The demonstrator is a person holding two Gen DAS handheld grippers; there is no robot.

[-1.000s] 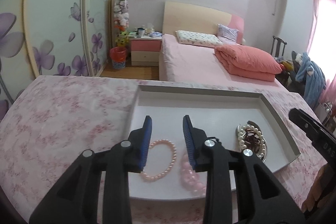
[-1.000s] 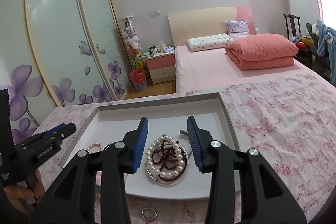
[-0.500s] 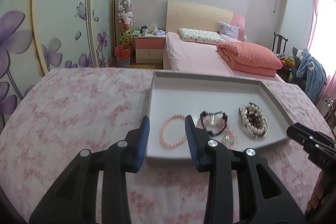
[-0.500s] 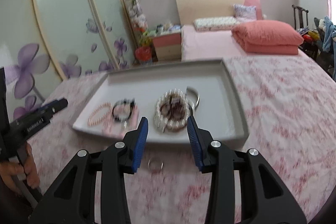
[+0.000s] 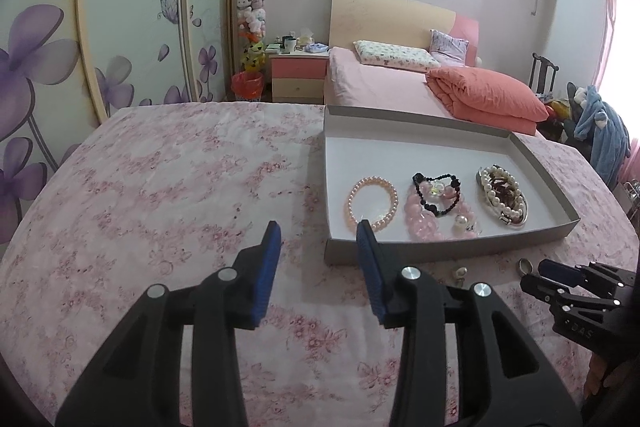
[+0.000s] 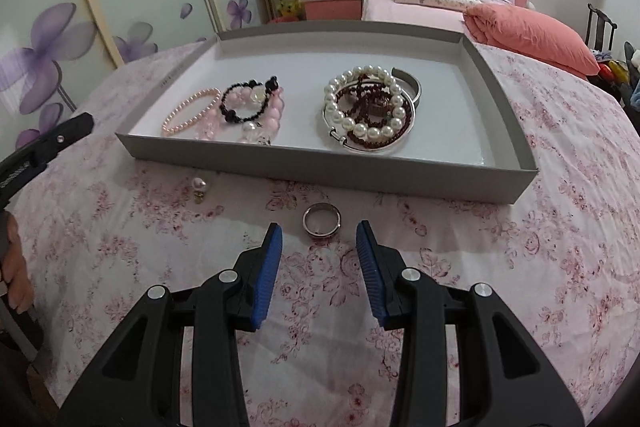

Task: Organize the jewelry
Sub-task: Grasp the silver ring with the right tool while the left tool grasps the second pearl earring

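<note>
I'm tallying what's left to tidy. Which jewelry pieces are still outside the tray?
Two: the silver ring just ahead of the right gripper, and the small pearl earring to its left. Every bracelet lies inside the tray.

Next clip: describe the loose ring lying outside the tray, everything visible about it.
The ring is a plain, wide band that looks like polished silver metal, with no stone visible. It lies flat on the pink flowered cloth, its opening facing up, just in front of the grey tray and clear of its front wall. Nothing touches it but the cloth. The right tool hovers just short of it, blue pads apart on either side, empty. In the left wrist view it shows only as a small dull loop.
</note>
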